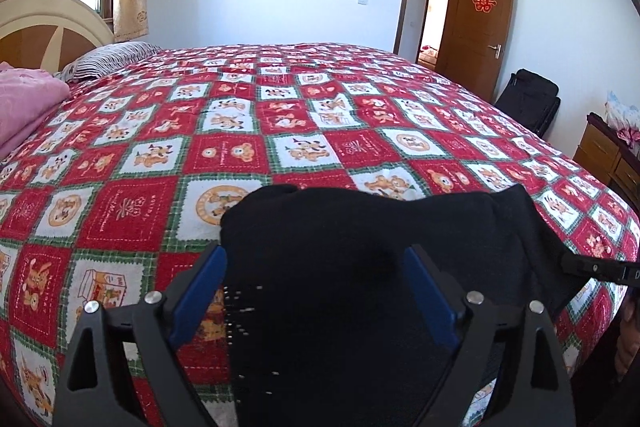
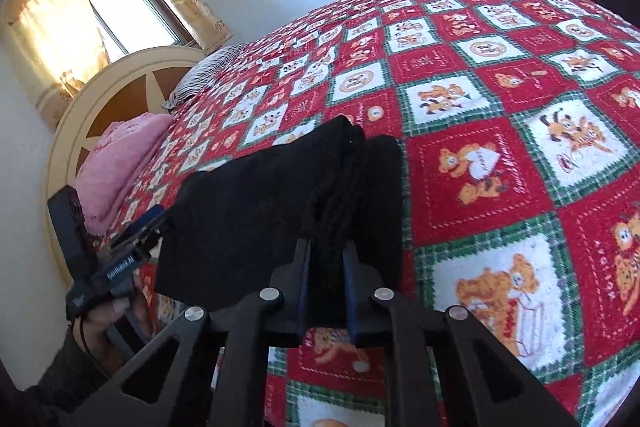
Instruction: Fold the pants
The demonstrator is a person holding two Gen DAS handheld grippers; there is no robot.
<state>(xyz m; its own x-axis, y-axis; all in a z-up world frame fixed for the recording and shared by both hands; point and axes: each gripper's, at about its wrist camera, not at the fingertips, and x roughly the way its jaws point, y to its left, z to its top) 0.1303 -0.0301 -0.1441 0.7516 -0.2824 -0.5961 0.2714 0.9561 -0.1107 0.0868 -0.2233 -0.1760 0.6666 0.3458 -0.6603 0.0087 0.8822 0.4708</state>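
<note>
The black pants [image 1: 360,247] hang folded between my two grippers, held up over the near edge of the bed. In the left wrist view the cloth fills the wide gap between my left gripper's [image 1: 316,267] blue pads, whose tips it hides. My right gripper [image 2: 326,247] is shut on a bunched edge of the pants [image 2: 256,211]. The left gripper also shows in the right wrist view [image 2: 148,223], at the pants' far left edge. The right gripper shows in the left wrist view [image 1: 572,263] at the pants' right edge.
The bed has a red, white and green cartoon quilt [image 1: 280,131]. A pink blanket [image 1: 24,107] and a striped pillow [image 1: 108,61] lie by the headboard at left. A wooden door [image 1: 476,27], a black bag [image 1: 528,103] and a wooden dresser [image 1: 608,155] stand at right.
</note>
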